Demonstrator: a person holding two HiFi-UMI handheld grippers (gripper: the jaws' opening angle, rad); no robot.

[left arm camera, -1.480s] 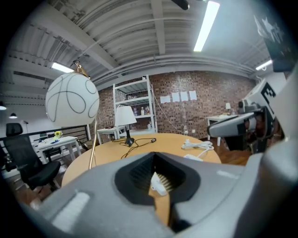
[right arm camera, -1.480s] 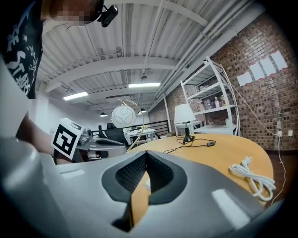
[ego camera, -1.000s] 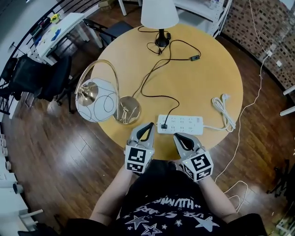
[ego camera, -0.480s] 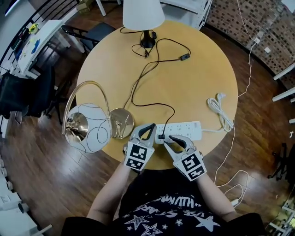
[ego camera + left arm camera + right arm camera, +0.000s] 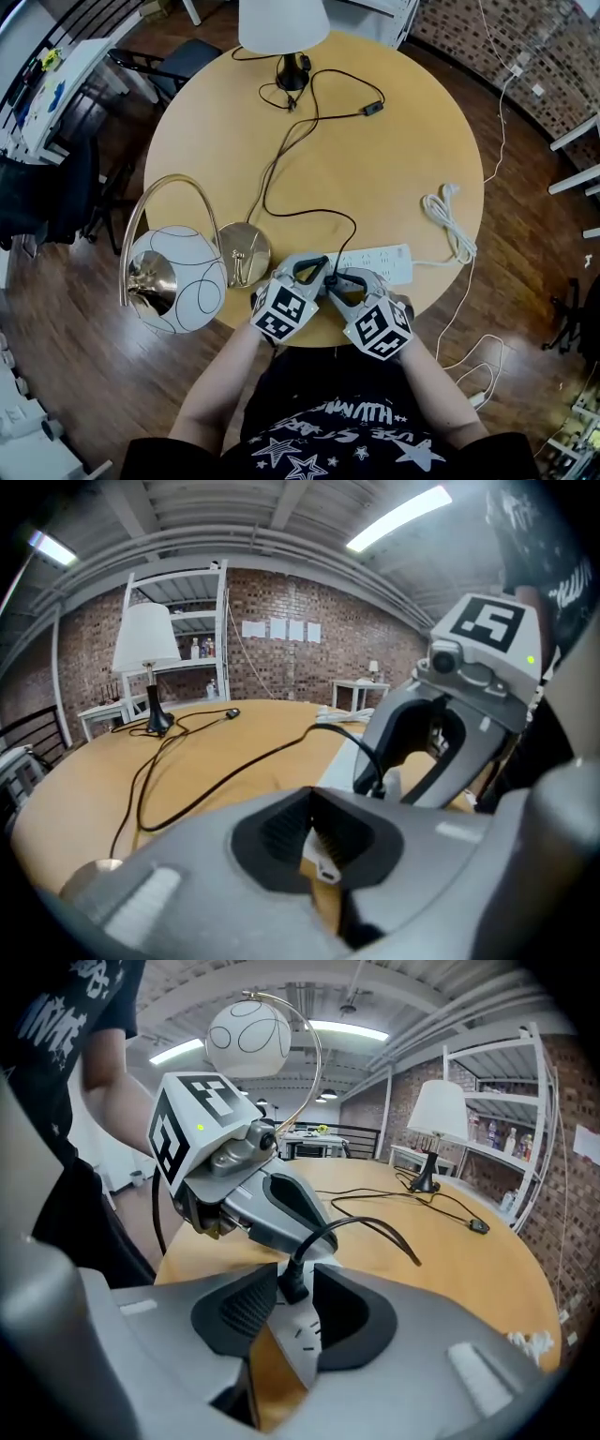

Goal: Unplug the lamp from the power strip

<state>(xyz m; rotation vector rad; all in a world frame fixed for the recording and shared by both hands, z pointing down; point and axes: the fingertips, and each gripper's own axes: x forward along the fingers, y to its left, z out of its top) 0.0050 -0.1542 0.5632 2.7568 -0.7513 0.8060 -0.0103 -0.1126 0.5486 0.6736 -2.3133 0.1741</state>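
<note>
Unplugging not yet done: black lamp plug (image 5: 292, 1283) seated in the end of the power strip (image 5: 380, 258) at the near edge of the table (image 5: 403, 141), flanked by the just-opened, parted jaws of the right gripper (image 5: 349, 279), with the left gripper (image 5: 309, 270) likewise agape over the strip's corner; clamping and pulling remaining.

Lampshade (image 5: 281, 23) cut off; power strip (image 5: 386, 260) seemingly part-hidden.
</note>
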